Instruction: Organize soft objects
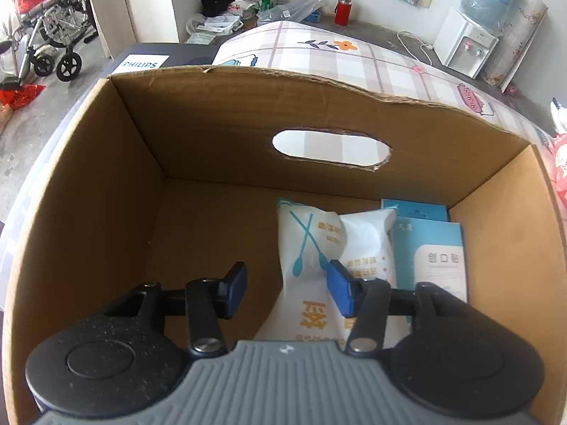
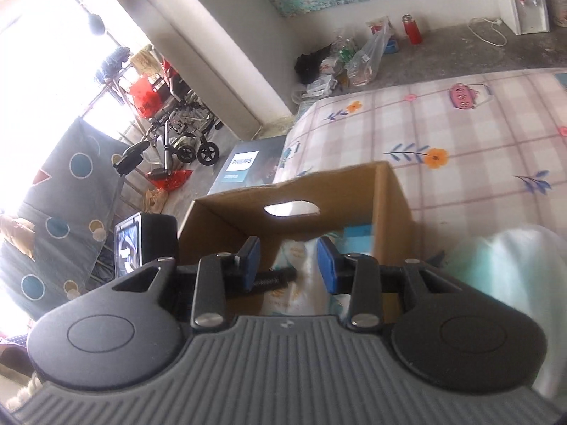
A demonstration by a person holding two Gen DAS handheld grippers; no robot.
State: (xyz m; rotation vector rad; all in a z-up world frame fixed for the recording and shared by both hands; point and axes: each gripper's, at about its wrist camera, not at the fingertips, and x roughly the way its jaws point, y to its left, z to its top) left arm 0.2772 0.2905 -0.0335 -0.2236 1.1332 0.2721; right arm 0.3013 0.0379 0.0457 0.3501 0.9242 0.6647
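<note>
Left tool spread inside cardboard box, empty, above white cotton-swab bag. Right tool spread, empty, pointing at box.

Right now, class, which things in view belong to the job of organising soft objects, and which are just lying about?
Belong to the job:
cardboard box
white cotton swab bag in the box
blue plaster packs beside it
left gripper, open over the box
right gripper, open

Just lying about:
red flask
water dispenser
wheelchair
Philips box
</note>
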